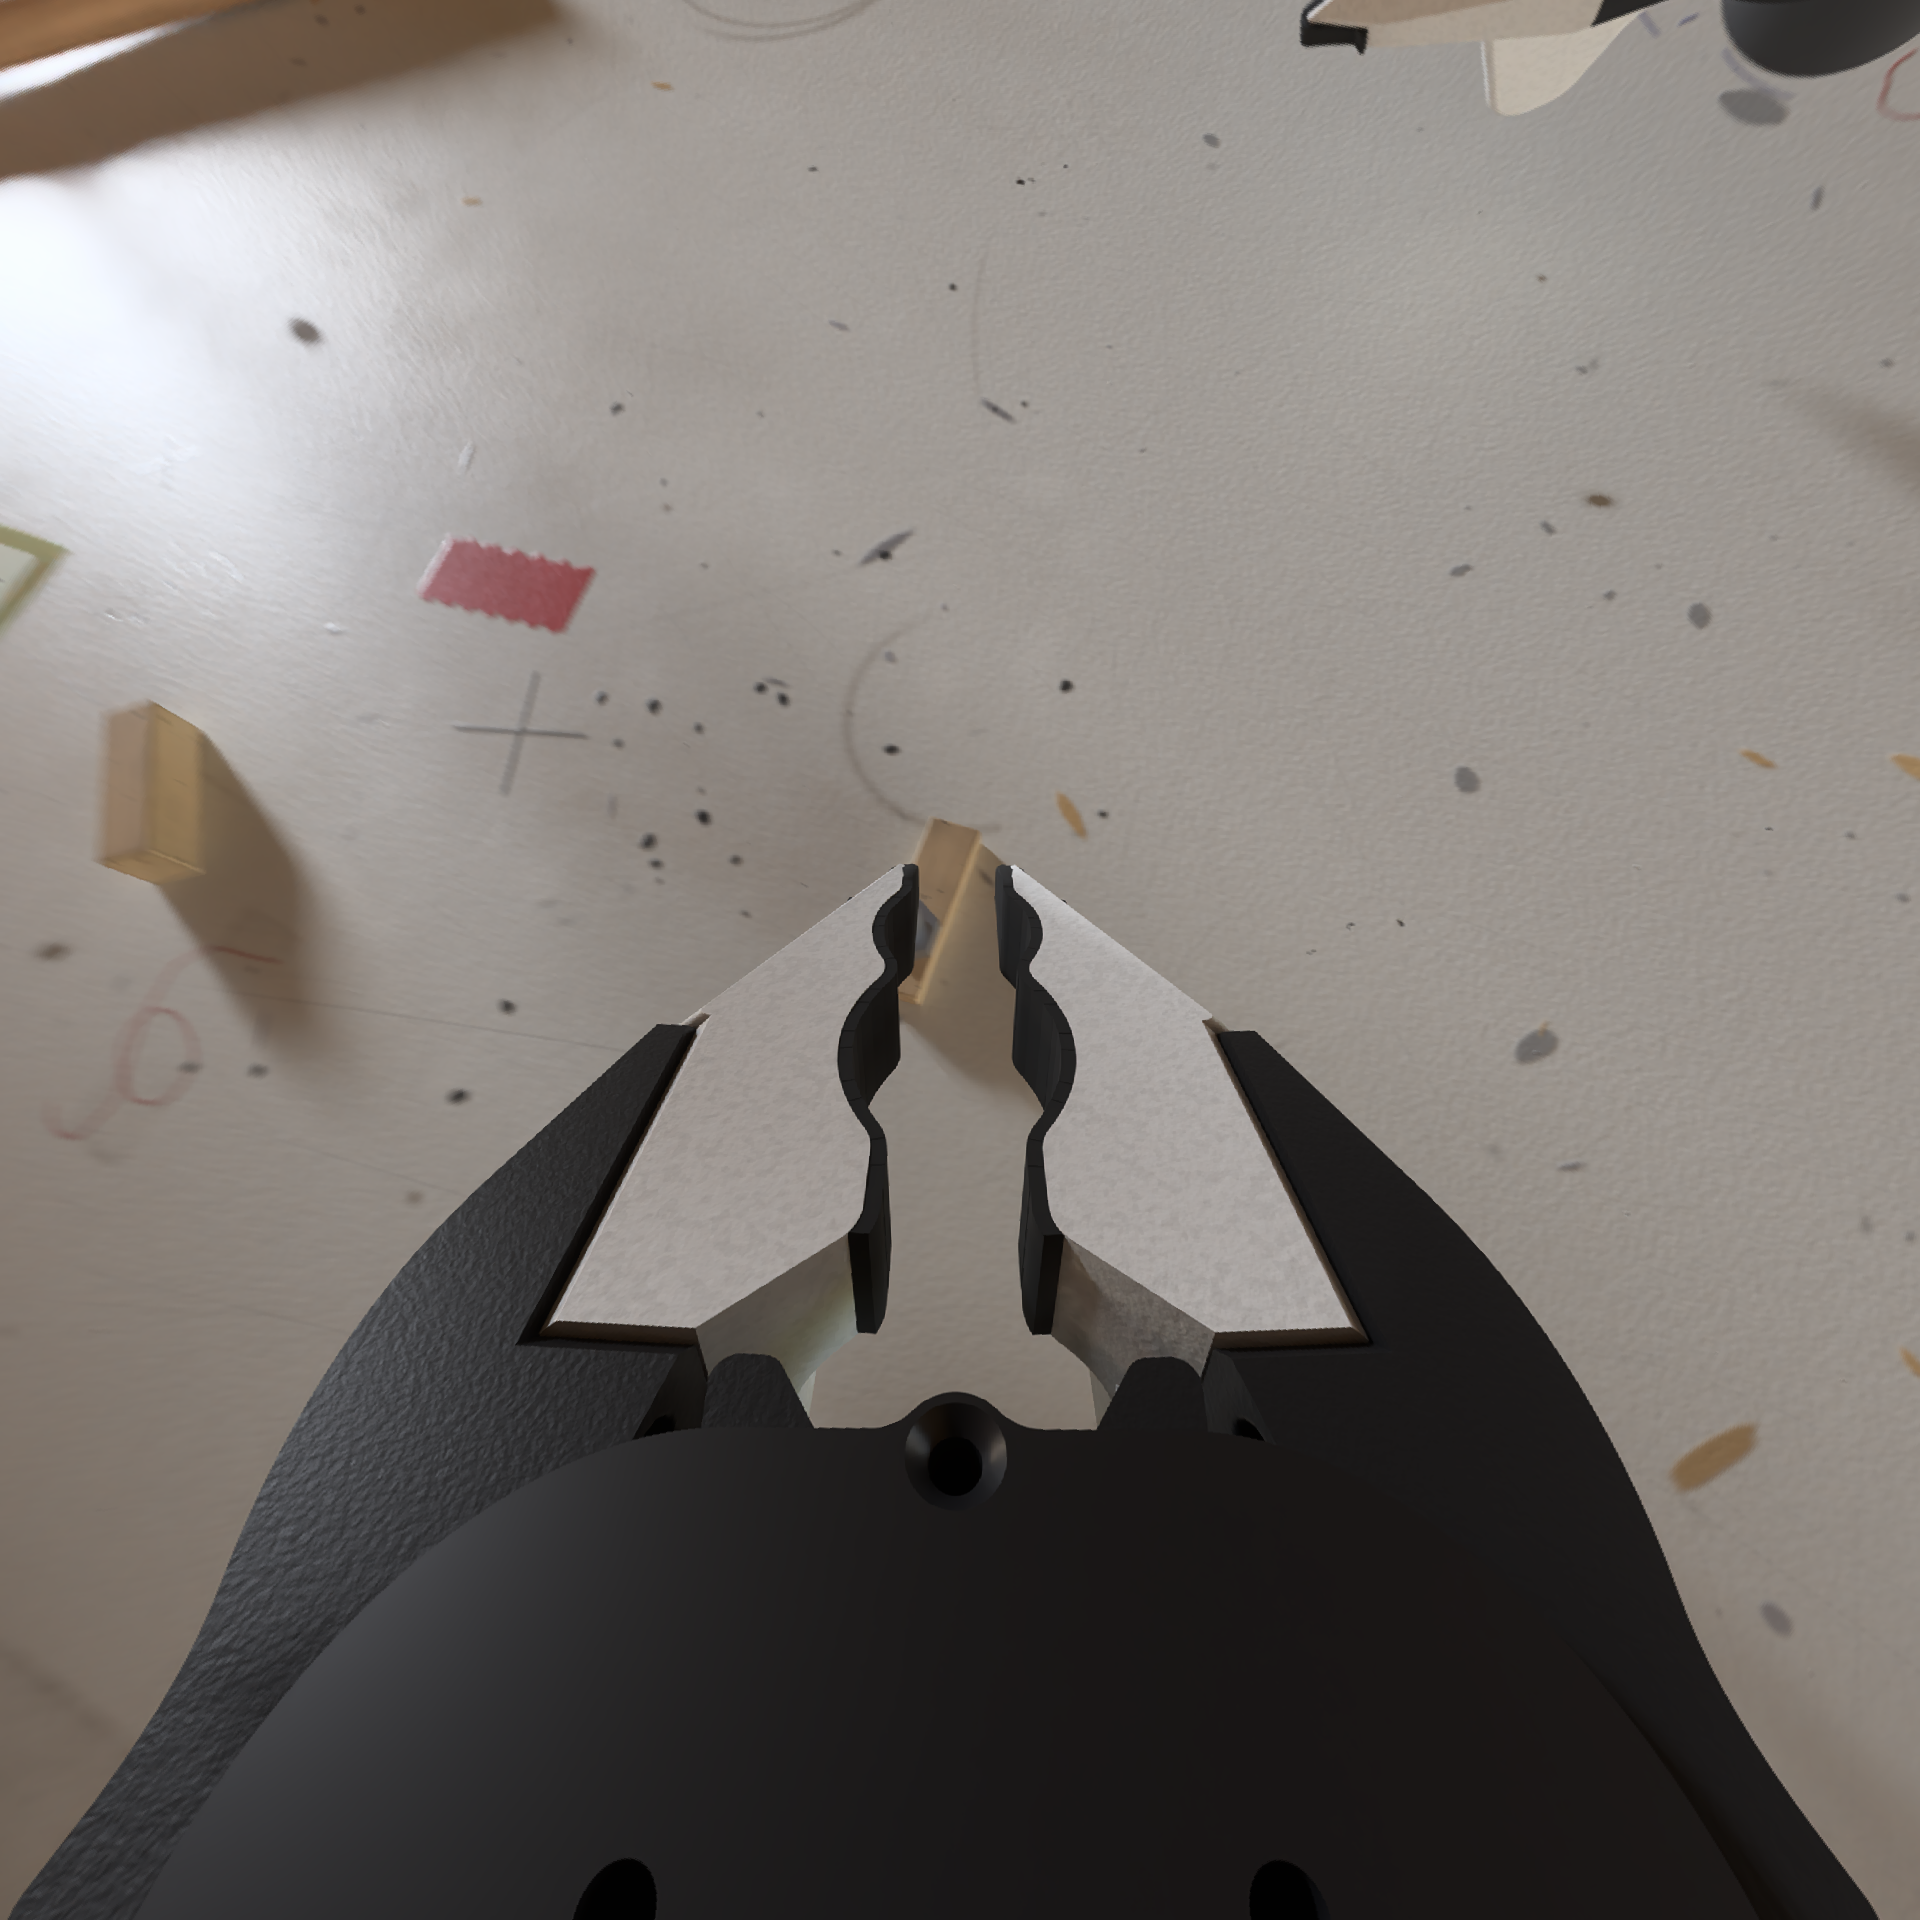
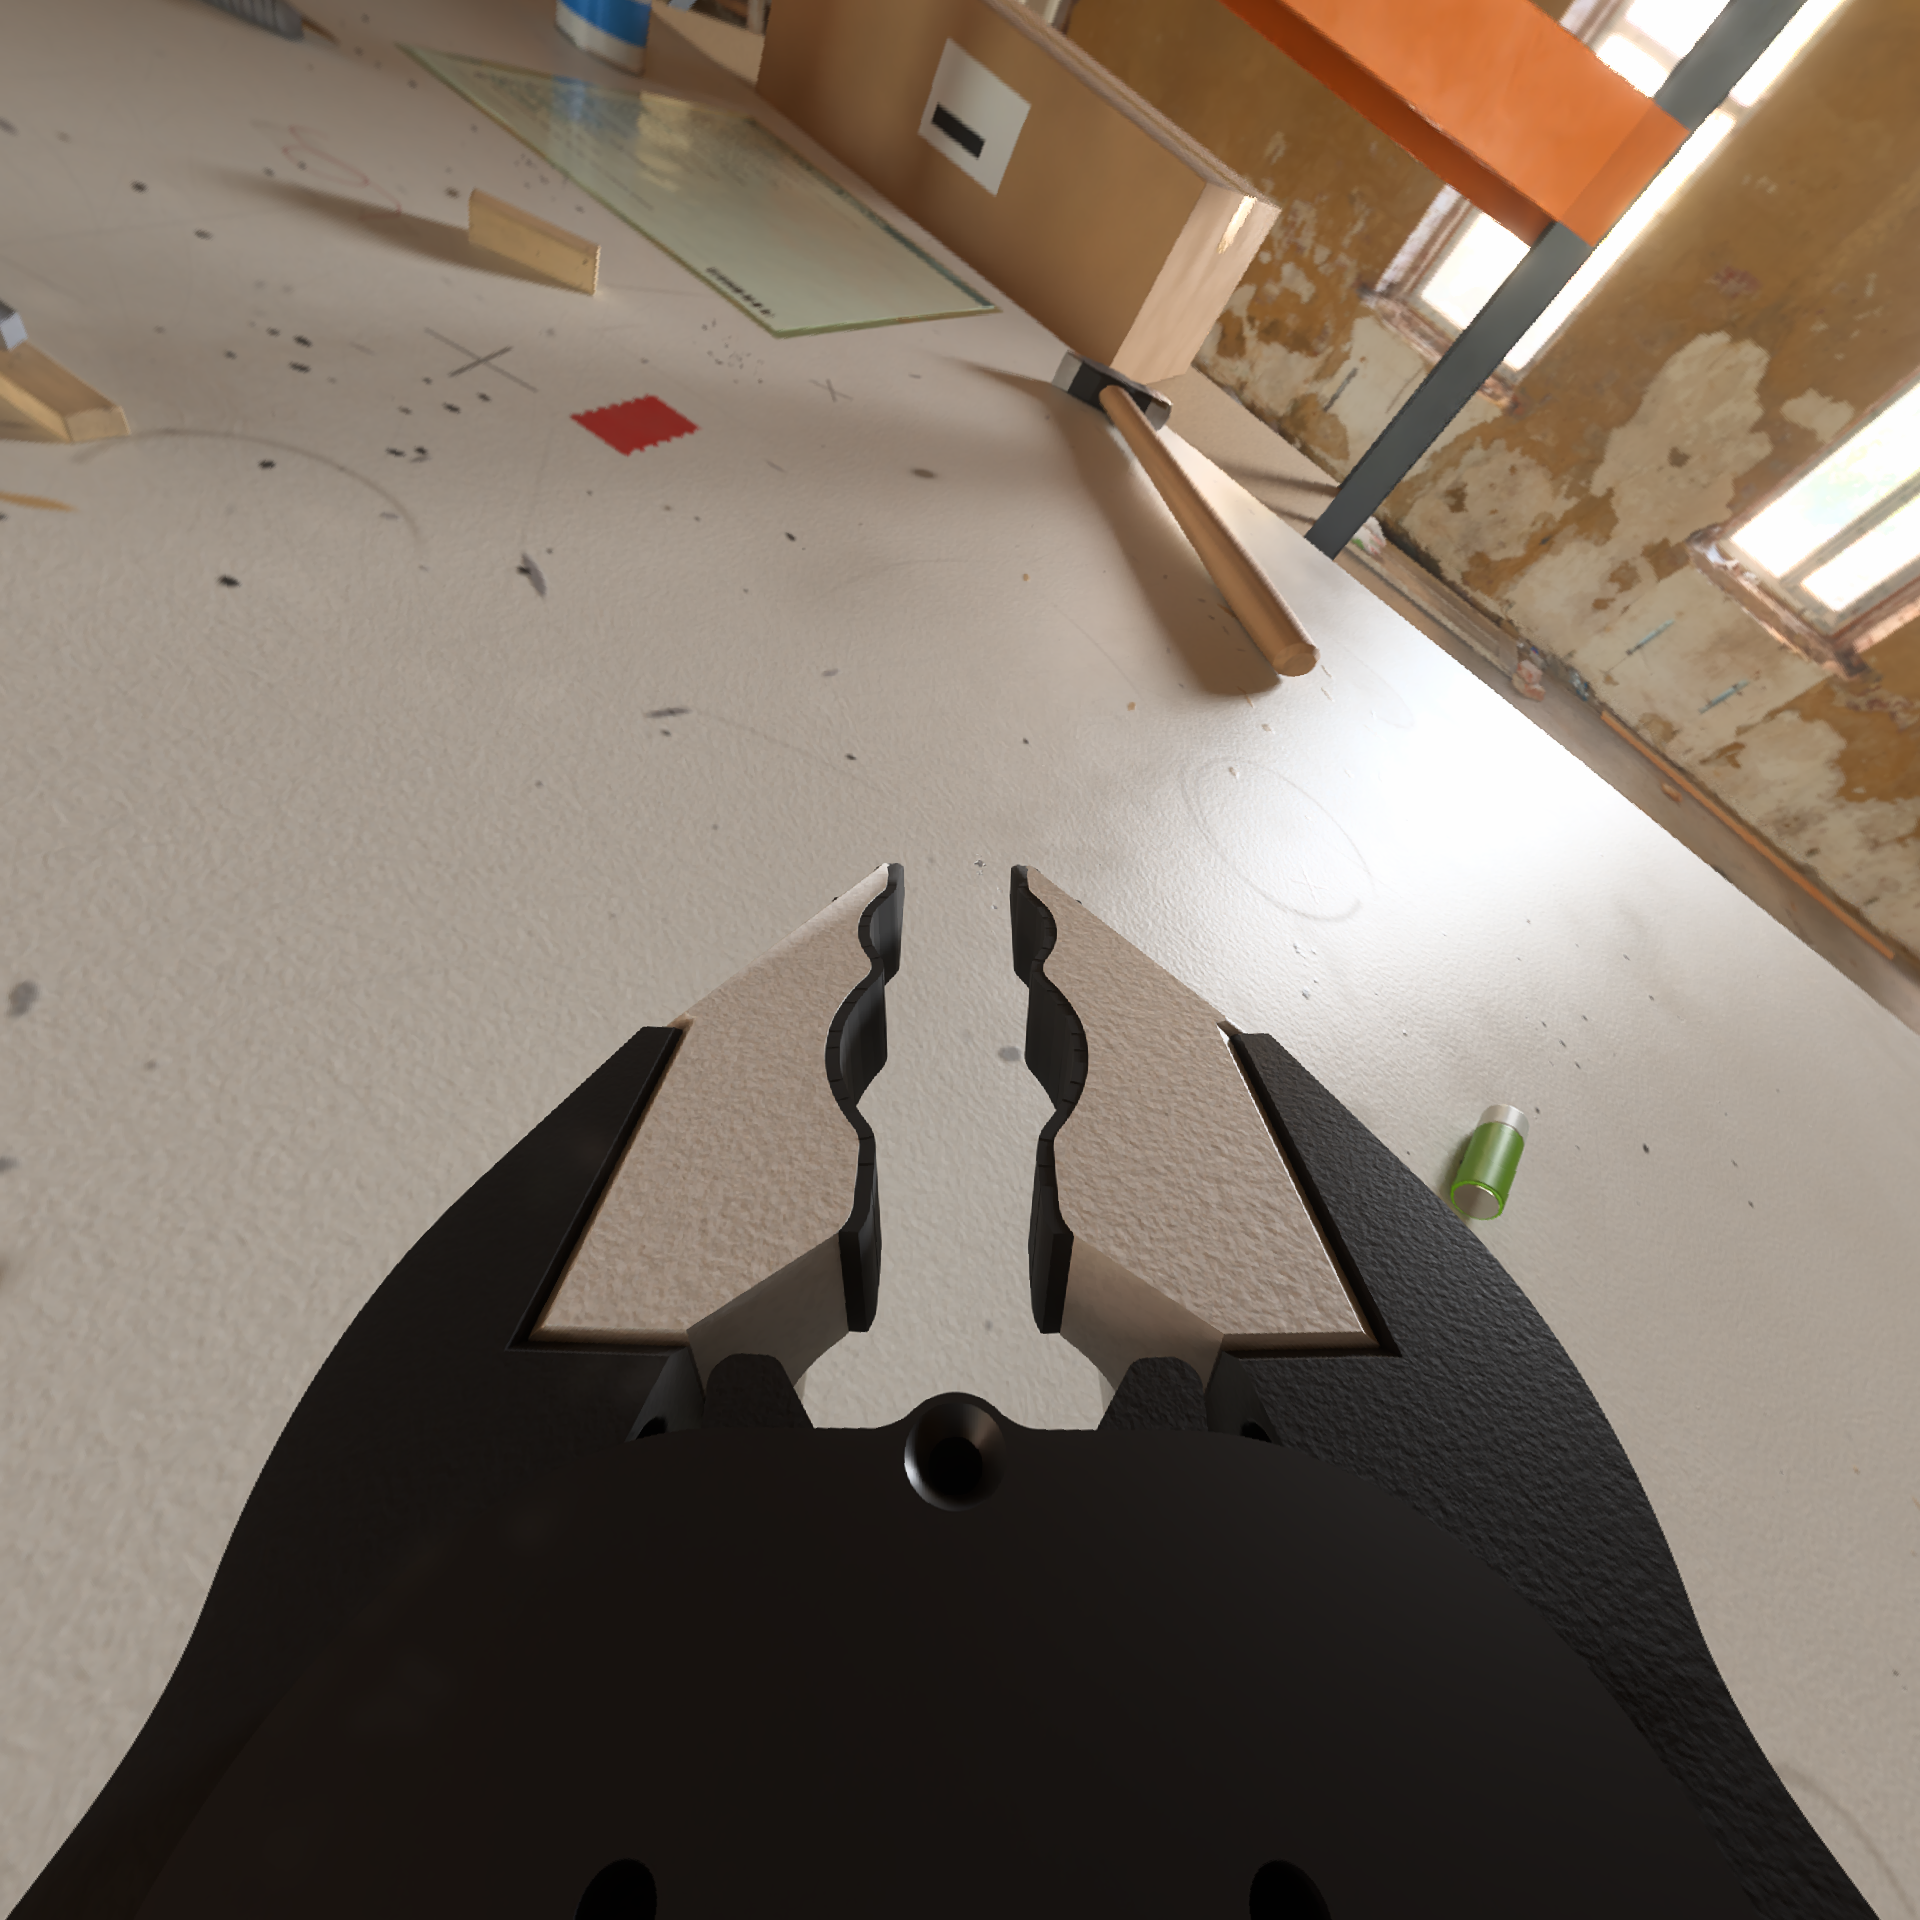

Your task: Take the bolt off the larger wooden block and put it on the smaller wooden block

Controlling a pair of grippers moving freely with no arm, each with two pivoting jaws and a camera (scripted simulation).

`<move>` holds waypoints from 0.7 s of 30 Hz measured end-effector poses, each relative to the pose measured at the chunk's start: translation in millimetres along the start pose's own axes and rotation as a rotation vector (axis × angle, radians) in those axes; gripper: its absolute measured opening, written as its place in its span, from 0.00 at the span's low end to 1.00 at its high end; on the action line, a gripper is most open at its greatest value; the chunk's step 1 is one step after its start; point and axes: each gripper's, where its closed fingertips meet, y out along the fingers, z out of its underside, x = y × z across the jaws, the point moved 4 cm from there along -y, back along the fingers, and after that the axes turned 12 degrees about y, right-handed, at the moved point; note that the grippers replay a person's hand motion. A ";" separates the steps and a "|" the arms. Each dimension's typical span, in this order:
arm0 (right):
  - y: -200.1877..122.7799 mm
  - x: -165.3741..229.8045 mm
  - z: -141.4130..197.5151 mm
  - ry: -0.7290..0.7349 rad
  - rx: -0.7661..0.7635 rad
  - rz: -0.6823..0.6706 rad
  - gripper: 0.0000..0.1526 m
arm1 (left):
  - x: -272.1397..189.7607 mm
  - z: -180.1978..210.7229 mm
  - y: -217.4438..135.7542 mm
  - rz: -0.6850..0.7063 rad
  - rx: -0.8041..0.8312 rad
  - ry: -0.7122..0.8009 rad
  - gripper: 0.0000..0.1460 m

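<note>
In the left wrist view a wooden block (image 1: 948,883) lies on the table right beyond my fingertips. A small grey bolt (image 1: 925,925) rests on it, partly hidden by my left finger. My left gripper (image 1: 956,883) is open and hovers above them, jaws on either side, holding nothing. A second wooden block (image 1: 156,795) lies far to the left. My right gripper (image 2: 956,883) is open and empty over bare table. In the right wrist view the bolt's block (image 2: 57,400) is cut off at the left edge and the other block (image 2: 530,244) lies farther back.
A red patch (image 1: 506,582) marks the table between the blocks. The right wrist view shows a hammer (image 2: 1195,509), a cardboard box (image 2: 1039,177), a green mat (image 2: 707,187), a green battery (image 2: 1488,1162), and the table edge on the right. The other gripper (image 1: 1455,42) shows top right.
</note>
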 end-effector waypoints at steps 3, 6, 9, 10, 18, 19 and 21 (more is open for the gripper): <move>-2.2 -5.1 -1.7 0.045 -0.021 0.010 0.13 | -8.9 14.8 4.7 -0.004 -0.042 -0.031 0.11; -1.6 -10.9 -0.5 0.100 -0.009 0.018 0.13 | -9.2 27.2 6.9 -0.054 -0.048 -0.014 0.12; 1.1 -14.7 1.6 0.149 0.022 -0.001 0.10 | -7.2 27.1 3.2 -0.052 -0.062 -0.007 0.15; 2.3 -15.7 2.2 0.162 0.033 -0.002 0.10 | -6.2 26.6 1.4 -0.055 -0.074 -0.006 0.15; 11.7 8.7 -23.7 0.321 0.021 -0.140 0.31 | -5.7 29.7 -1.2 -0.041 -0.099 -0.001 0.18; 14.3 8.9 -24.2 0.346 0.036 -0.161 0.36 | -5.7 29.8 -1.1 -0.033 -0.099 -0.005 0.18; 18.6 6.5 -22.7 0.401 0.068 -0.197 0.44 | -5.1 29.6 -1.6 -0.017 -0.105 -0.019 0.18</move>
